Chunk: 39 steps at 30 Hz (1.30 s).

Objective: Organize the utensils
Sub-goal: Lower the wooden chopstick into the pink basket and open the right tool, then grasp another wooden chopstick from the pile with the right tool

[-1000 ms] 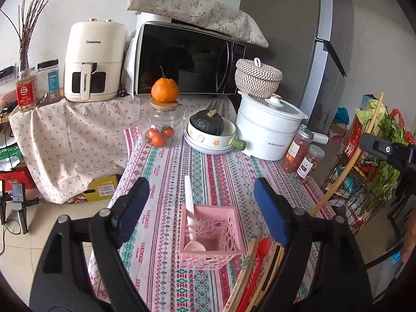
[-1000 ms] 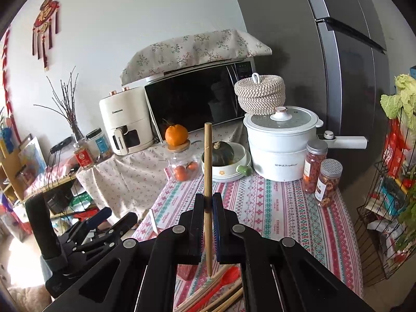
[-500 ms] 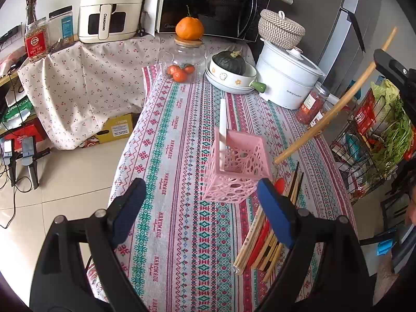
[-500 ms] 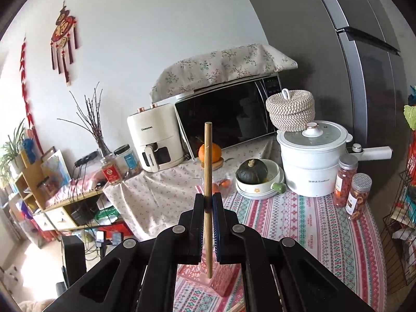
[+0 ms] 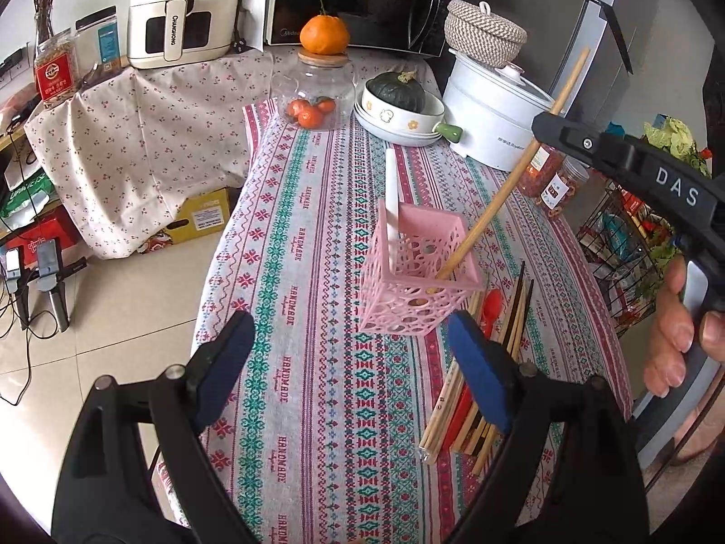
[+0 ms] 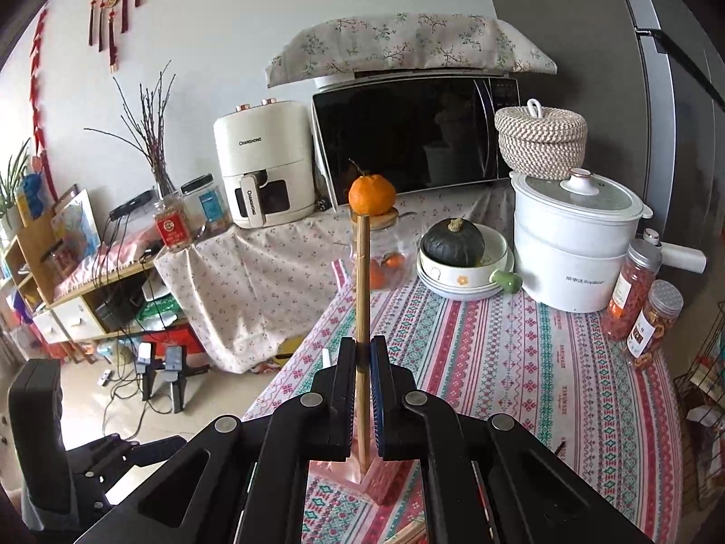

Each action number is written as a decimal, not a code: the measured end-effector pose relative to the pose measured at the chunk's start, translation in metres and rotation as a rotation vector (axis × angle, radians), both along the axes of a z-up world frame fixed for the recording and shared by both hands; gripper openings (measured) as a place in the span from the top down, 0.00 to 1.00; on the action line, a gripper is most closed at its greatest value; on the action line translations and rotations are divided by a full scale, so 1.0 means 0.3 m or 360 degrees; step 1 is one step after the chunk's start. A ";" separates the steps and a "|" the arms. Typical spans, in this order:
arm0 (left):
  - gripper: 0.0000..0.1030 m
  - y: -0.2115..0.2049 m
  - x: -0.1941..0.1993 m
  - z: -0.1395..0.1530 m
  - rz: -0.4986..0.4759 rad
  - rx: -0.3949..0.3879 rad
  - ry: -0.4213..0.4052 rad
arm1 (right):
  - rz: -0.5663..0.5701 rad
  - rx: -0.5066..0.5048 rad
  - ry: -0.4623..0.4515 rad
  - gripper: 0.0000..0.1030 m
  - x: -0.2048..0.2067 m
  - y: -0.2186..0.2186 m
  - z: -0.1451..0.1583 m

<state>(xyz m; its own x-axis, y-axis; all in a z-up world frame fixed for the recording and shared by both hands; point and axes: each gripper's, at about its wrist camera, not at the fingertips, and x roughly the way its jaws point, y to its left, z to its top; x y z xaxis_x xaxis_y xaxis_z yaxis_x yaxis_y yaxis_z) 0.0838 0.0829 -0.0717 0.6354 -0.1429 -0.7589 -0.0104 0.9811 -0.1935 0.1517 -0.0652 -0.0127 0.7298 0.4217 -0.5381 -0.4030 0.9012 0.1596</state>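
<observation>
A pink lattice basket point(image 5: 419, 283) stands on the patterned tablecloth point(image 5: 317, 245) with a white spoon point(image 5: 391, 190) leaning in it. My right gripper point(image 6: 362, 362) is shut on a long wooden chopstick point(image 6: 362, 281); in the left wrist view the chopstick point(image 5: 507, 186) slants down with its lower tip inside the basket. My left gripper point(image 5: 351, 371) hangs open in front of the basket, nothing between its blue pads. A pile of chopsticks and a red spoon point(image 5: 491, 306) lies on the cloth just right of the basket.
Behind the basket stand a glass jar with an orange point(image 5: 324, 36) on its lid, a bowl with a dark squash point(image 5: 396, 90), a white pot point(image 5: 494, 109) and two spice jars point(image 5: 562, 181). A wire rack point(image 5: 634, 245) stands at the table's right. A hand point(image 5: 675, 331) grips the right handle.
The right gripper has carried the chopstick in from the right and lowered its tip into the pink basket. The left gripper tilted down over the table, then held still.
</observation>
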 end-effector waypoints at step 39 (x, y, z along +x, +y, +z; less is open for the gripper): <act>0.07 -0.261 0.017 -0.129 -0.0216 0.0093 0.0357 | -0.0514 -0.0162 0.0923 0.15 -0.071 -0.514 -0.327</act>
